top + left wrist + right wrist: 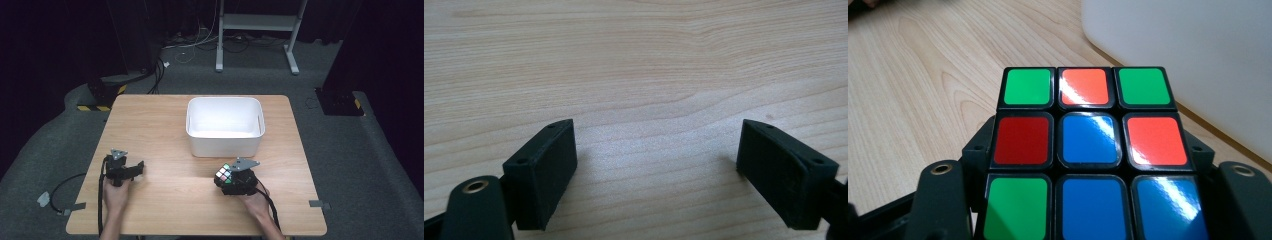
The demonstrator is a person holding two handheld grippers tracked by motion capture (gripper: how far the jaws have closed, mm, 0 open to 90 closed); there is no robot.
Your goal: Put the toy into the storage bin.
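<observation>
A scrambled puzzle cube (224, 175) with a black frame sits in my right gripper (231, 180), low over the wooden table (165, 135) just in front of the white bin (225, 125). In the right gripper view the cube (1087, 150) shows green, orange, red and blue squares, with the jaws pressed on its two sides. My left gripper (137, 168) rests at the table's front left, held by a hand. Its two black jaws stand wide apart over bare wood in the left gripper view, my left gripper (656, 172) holding nothing.
The white bin, an open rectangular tub, stands at the table's far middle with its inside bare. A white metal stand (257, 30) and cables lie on the grey floor beyond the table. A black cable trails off the table's left front.
</observation>
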